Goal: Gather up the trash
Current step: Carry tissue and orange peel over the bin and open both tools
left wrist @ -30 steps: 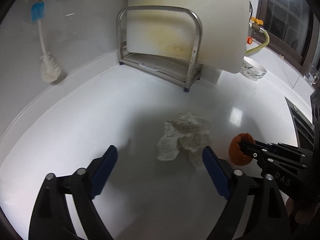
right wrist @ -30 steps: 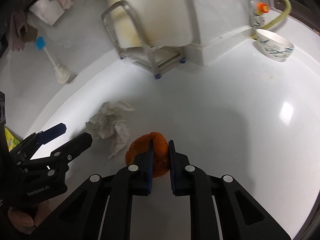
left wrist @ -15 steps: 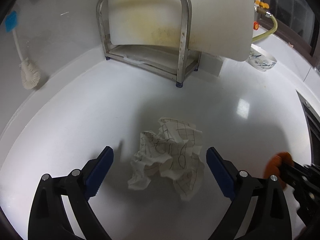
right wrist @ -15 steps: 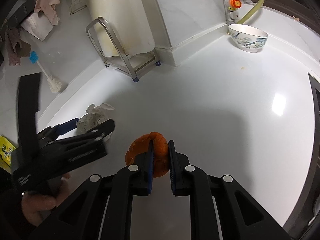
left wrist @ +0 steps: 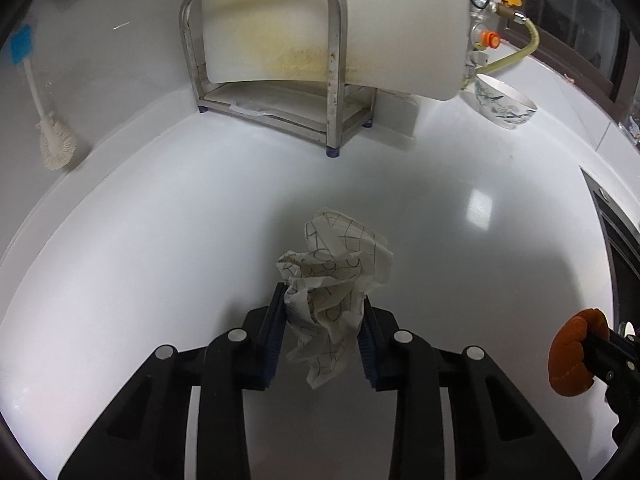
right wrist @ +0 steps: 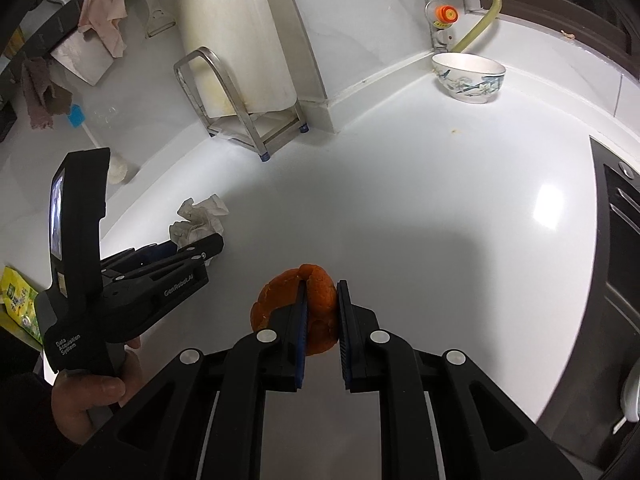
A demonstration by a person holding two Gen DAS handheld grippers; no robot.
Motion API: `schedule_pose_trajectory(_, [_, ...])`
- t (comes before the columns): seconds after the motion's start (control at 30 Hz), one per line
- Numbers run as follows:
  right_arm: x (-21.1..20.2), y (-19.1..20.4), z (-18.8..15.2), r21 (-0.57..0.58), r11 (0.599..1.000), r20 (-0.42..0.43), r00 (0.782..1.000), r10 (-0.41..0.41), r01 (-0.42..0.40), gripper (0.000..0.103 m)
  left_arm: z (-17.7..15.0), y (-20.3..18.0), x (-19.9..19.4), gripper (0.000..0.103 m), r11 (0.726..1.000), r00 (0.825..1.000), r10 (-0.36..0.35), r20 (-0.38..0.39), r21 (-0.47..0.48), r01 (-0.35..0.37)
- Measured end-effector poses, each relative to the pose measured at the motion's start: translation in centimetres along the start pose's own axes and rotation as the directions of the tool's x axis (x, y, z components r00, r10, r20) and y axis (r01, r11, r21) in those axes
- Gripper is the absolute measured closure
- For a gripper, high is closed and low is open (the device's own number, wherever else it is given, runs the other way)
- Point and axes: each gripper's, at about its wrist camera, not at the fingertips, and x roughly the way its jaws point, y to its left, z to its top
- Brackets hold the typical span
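Left tongs (left wrist: 322, 328) clamped on paper wad (left wrist: 334, 280), wad above the desk (left wrist: 160, 240). Right tongs (right wrist: 322, 316) clamped on orange peel (right wrist: 316, 308) (lifted, over desk). Rack (left wrist: 280, 60) and bowl (left wrist: 504, 104) behind.

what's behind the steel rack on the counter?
A large white board with yellow-brown stains stands in the steel rack, leaning back against the wall. A white tray-like piece lies on the rack base. Whatever is behind the board is covered, so it can't be seen.
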Motion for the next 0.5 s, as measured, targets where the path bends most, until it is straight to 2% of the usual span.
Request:
schedule_pose_trajectory(0.23, [-3.1, 0.5, -1.8, 0.000, 1.000, 0.018, 1.000, 0.014, -0.014, 0.090, -2.5, -0.7, -5.2, 0.071, 1.000, 0.999, 0.008, 0.049, 0.014, -0.008])
schedule_pose_trajectory(0.5, [-7.3, 0.6, -5.3, -0.002, 0.999, 0.013, 0.999, 0.049, -0.049, 0.090, -7.4, -2.2, -9.8, 0.071, 1.000, 1.000, 0.026, 0.007, -0.015, -0.026])
